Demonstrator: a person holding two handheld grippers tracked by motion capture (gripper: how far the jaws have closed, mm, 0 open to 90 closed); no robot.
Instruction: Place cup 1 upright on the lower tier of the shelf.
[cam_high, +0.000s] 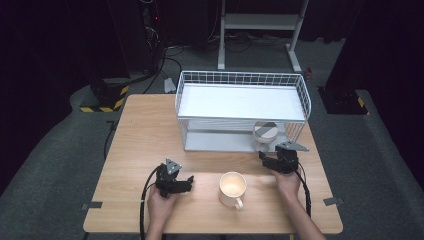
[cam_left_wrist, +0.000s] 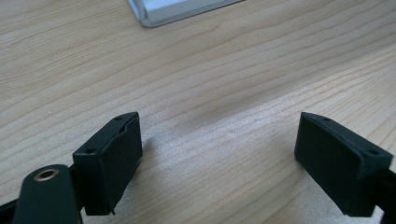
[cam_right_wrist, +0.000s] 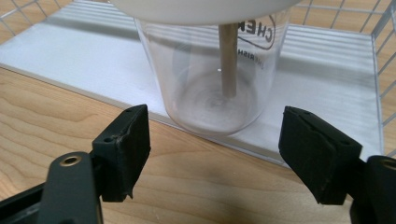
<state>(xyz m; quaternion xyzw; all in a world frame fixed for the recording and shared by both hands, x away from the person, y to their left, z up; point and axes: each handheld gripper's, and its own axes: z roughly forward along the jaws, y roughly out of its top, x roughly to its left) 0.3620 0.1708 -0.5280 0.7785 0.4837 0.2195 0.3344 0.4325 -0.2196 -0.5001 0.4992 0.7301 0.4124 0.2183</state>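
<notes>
A clear plastic cup (cam_right_wrist: 210, 79) with a white lid (cam_right_wrist: 201, 9) and a brown straw (cam_right_wrist: 229, 60) stands upright on the lower shelf (cam_right_wrist: 327, 102) of a white wire rack (cam_high: 240, 80), near its front edge. From above, the cup (cam_high: 265, 132) shows its lid at the shelf's right end. My right gripper (cam_right_wrist: 215, 123) sits just in front of it, low over the table, open, with a jaw on either side of the cup's base and neither touching. My left gripper (cam_left_wrist: 219, 140) is open over bare wood. A cream mug (cam_high: 232, 189) stands between the two hands.
The rack has a white upper tray (cam_high: 240, 100) over the lower shelf, with wire sides. The wooden table (cam_high: 145, 135) has free room at its left and front. A corner of the rack's base (cam_left_wrist: 177, 9) shows ahead of my left gripper (cam_high: 190, 182).
</notes>
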